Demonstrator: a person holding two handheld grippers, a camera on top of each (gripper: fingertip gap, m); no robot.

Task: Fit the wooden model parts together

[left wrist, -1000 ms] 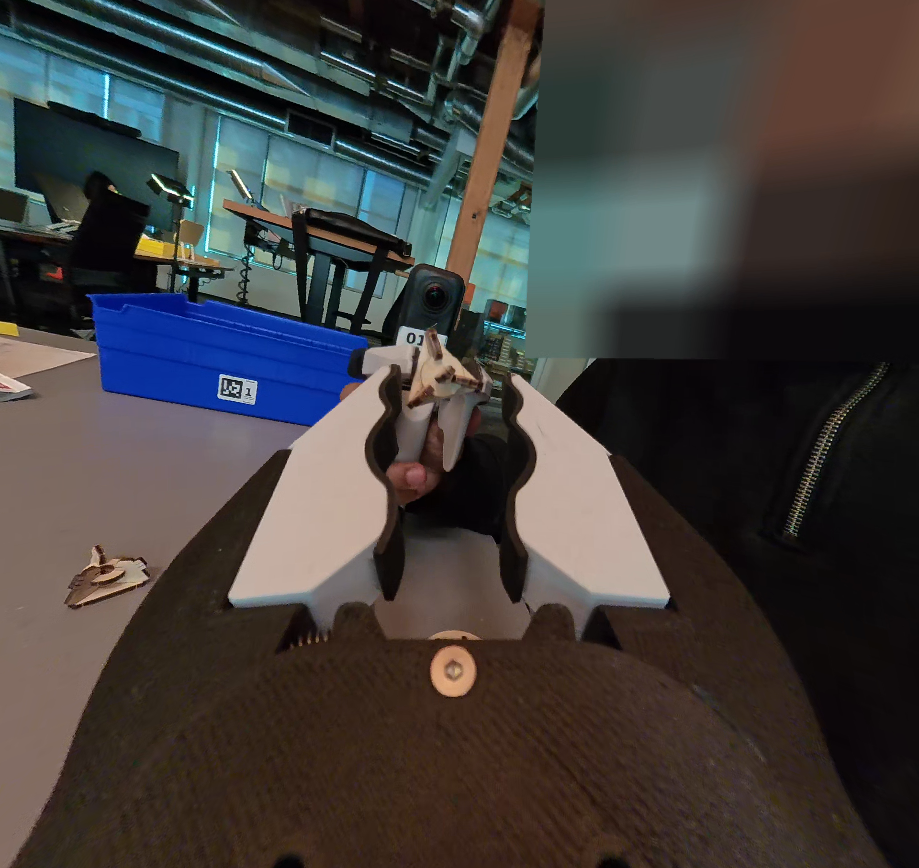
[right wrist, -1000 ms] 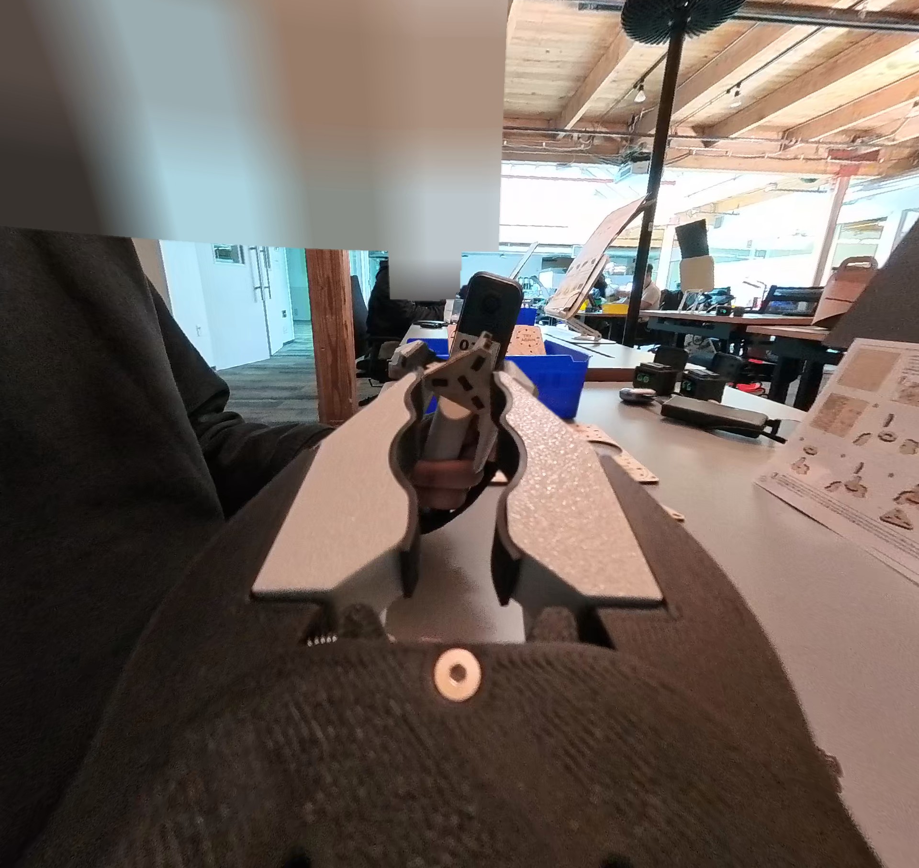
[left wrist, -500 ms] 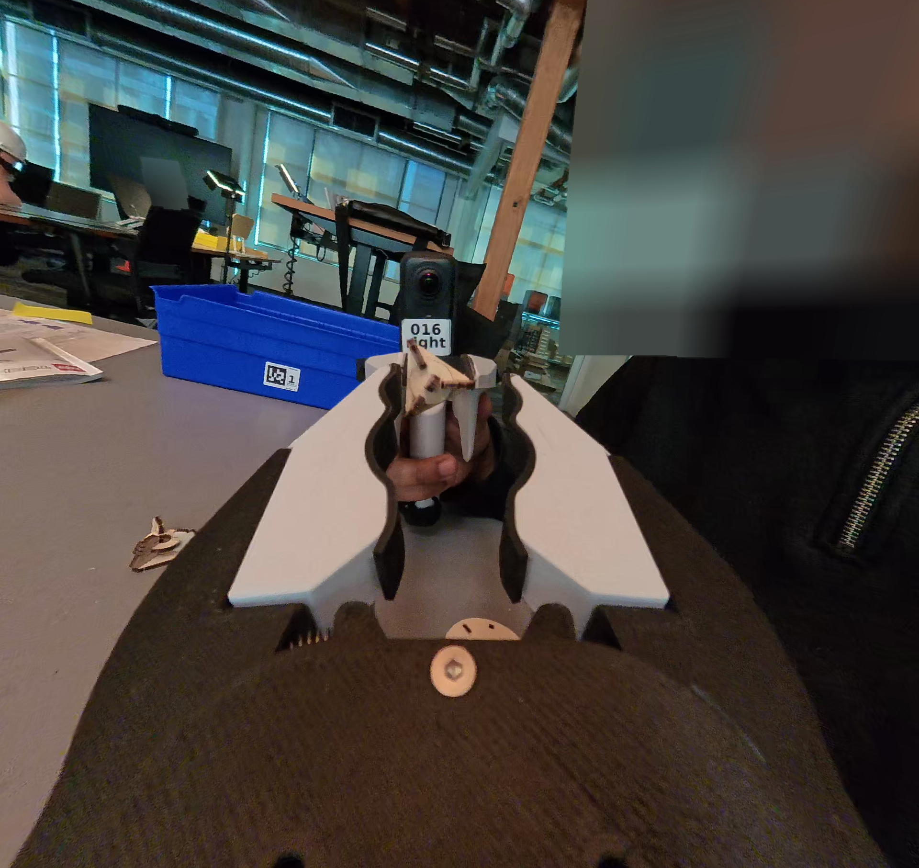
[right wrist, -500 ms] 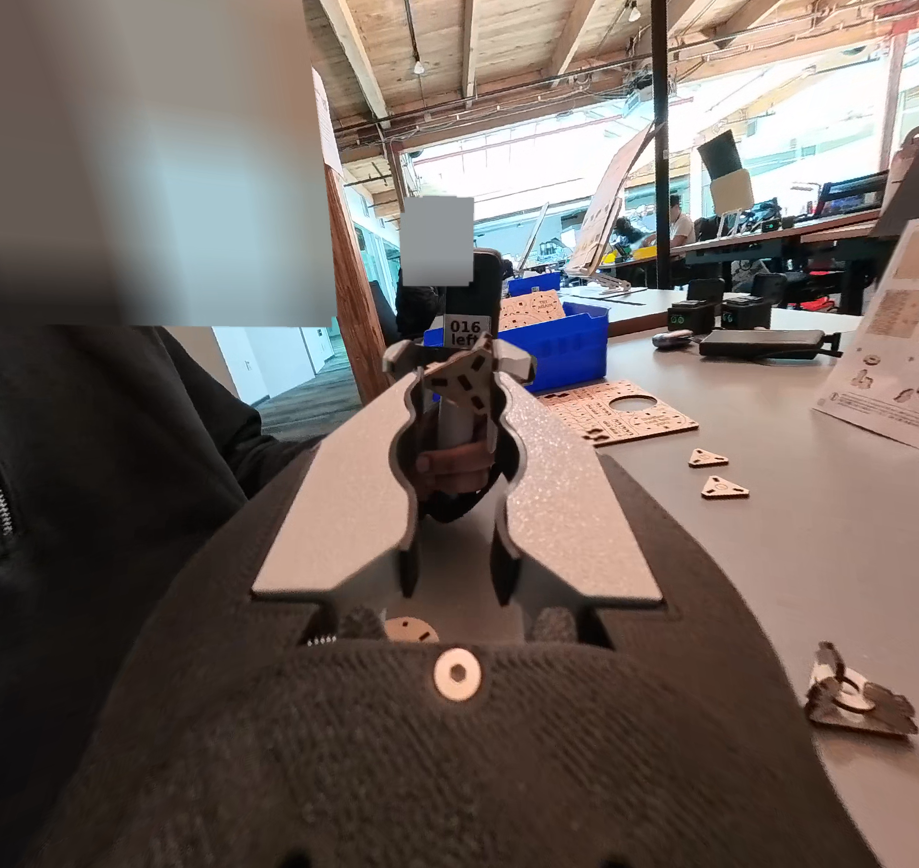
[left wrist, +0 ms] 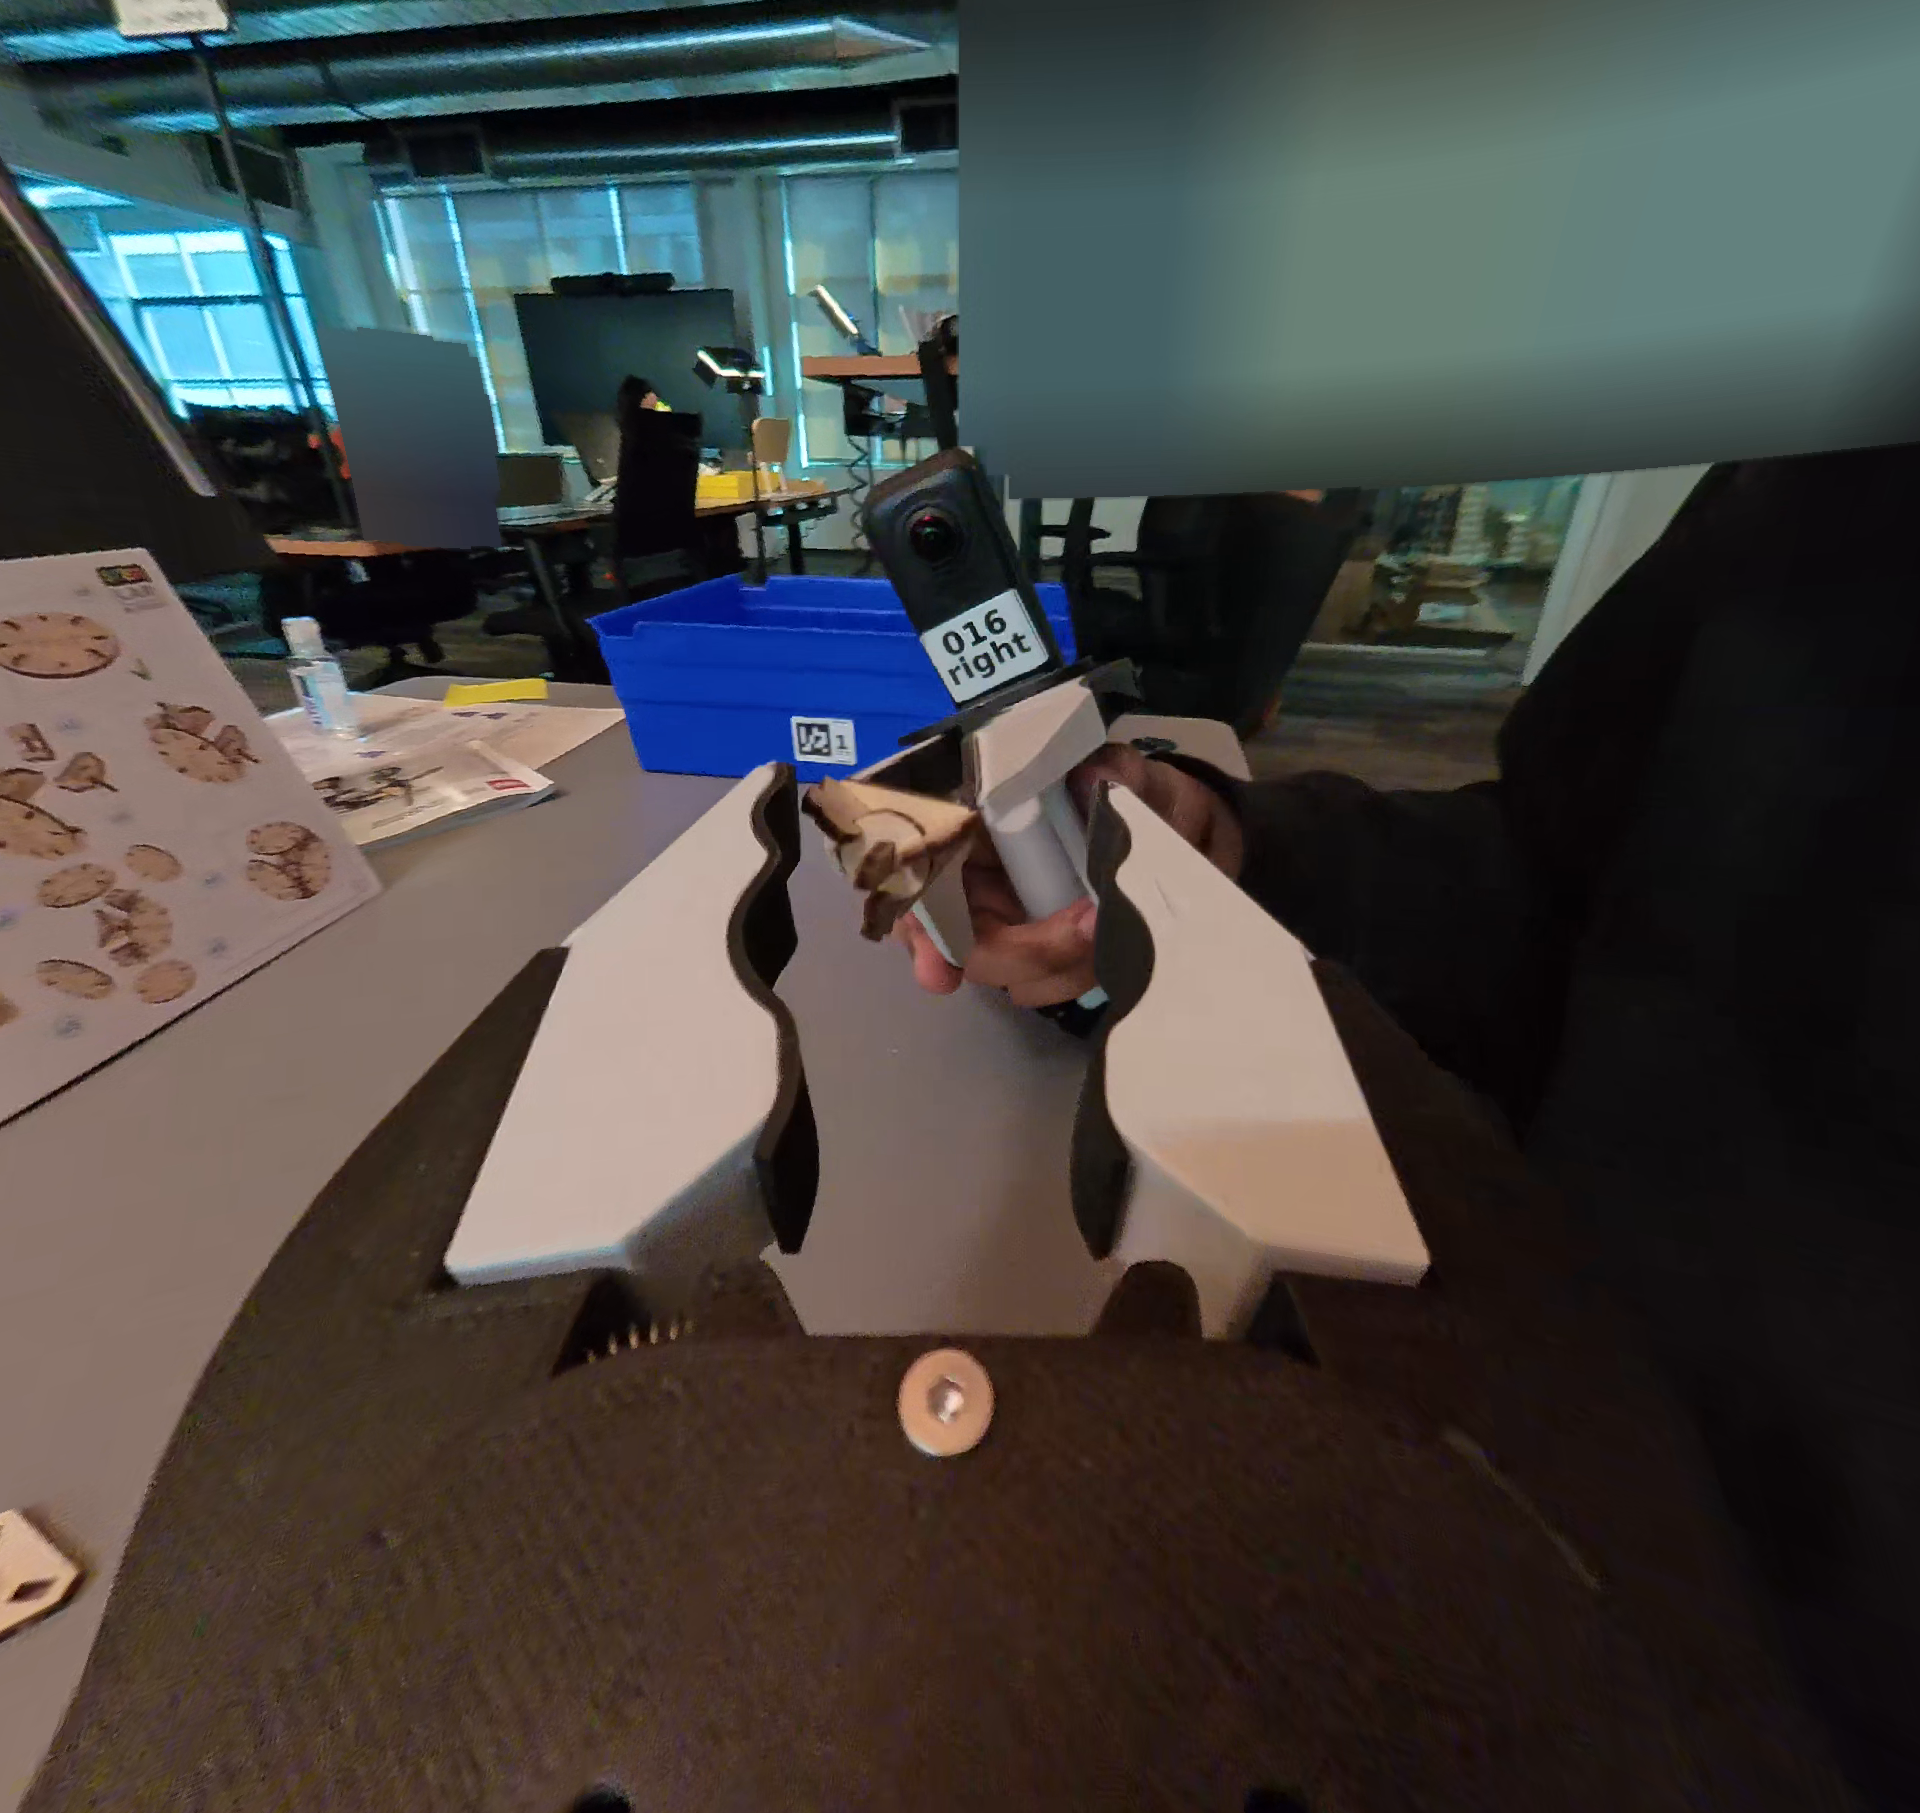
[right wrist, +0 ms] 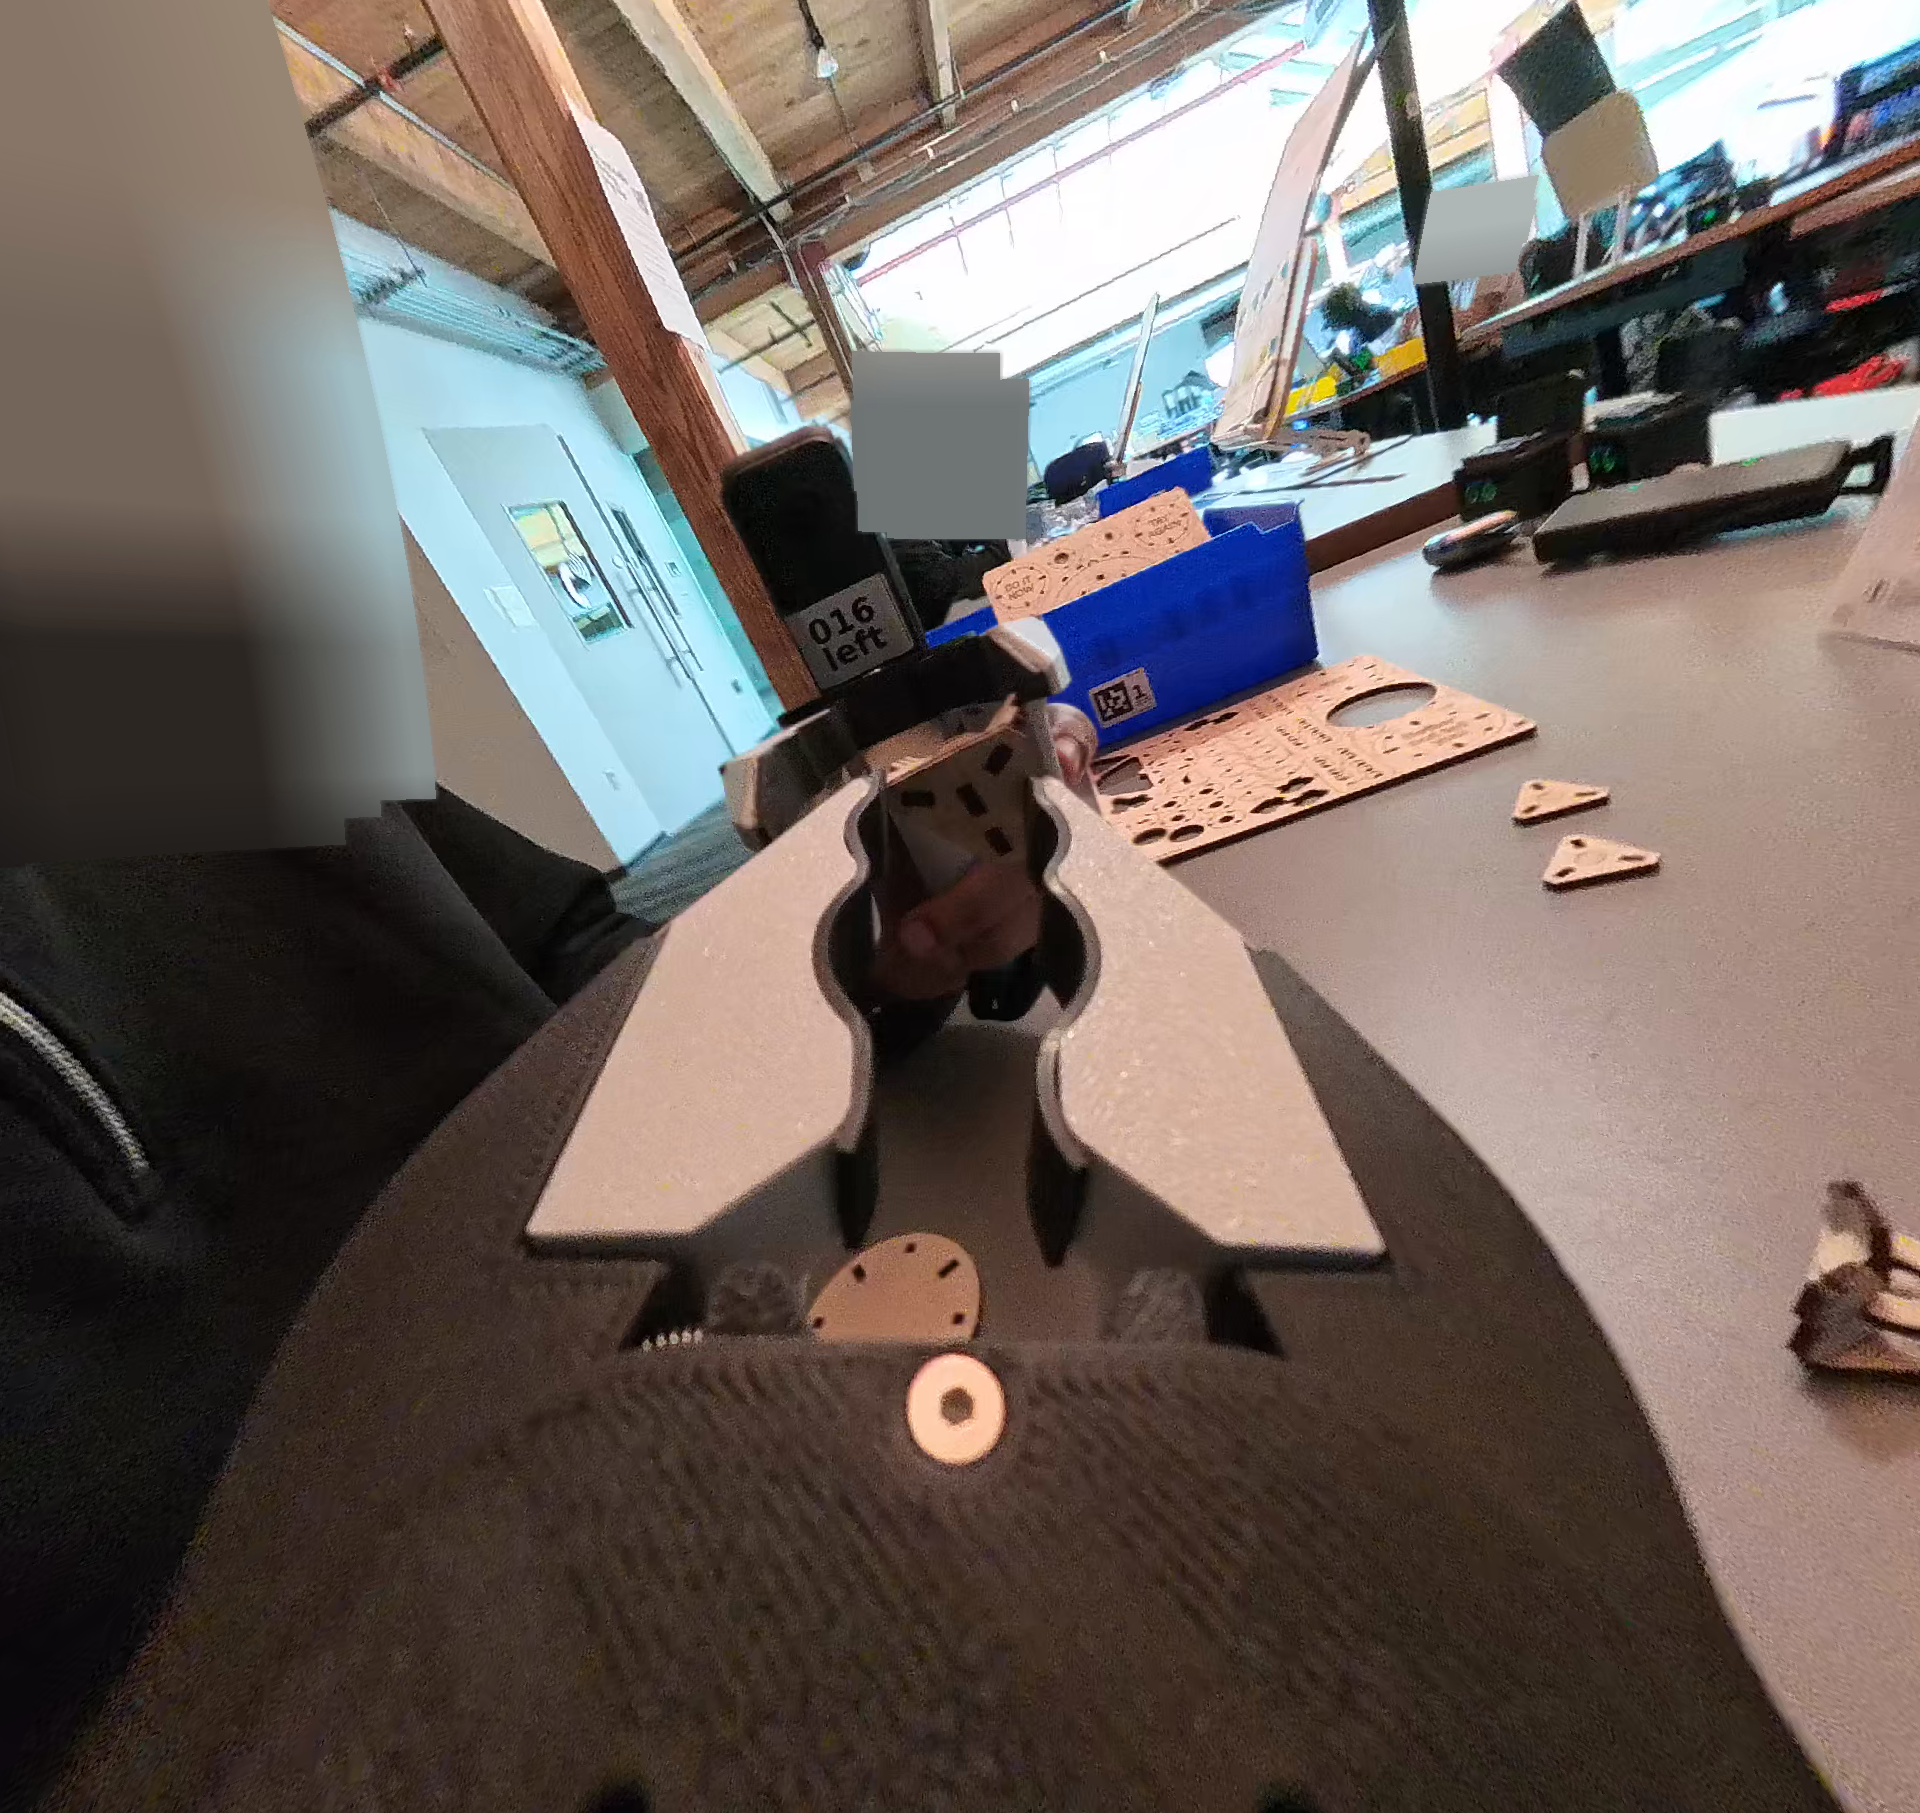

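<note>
In the left wrist view my left gripper [left wrist: 940,802] is open, with its fingers wide apart. A small light wooden assembly [left wrist: 894,844] sits just beyond its fingertips, near the left finger [left wrist: 769,828], and is not pressed by both pads. The right gripper [left wrist: 987,776] faces me and holds that assembly at its tips. In the right wrist view my right gripper [right wrist: 956,797] is shut on the slotted wooden assembly [right wrist: 961,813]. The left gripper [right wrist: 904,714] is close behind it.
A blue bin [left wrist: 748,683] stands on the grey table [left wrist: 260,1088], with a printed parts sheet [left wrist: 135,828] and booklets [left wrist: 436,776] to the left. To the right lie a punched wooden sheet [right wrist: 1320,755], two wooden triangles [right wrist: 1558,799], another wooden assembly [right wrist: 1860,1296] and a wooden disc [right wrist: 899,1290]. My left and right fingertips are right by each other.
My left gripper's fingers have spread wider apart. Both grippers have swung round and tilted. The wooden assembly has stayed in the right gripper's grasp.
</note>
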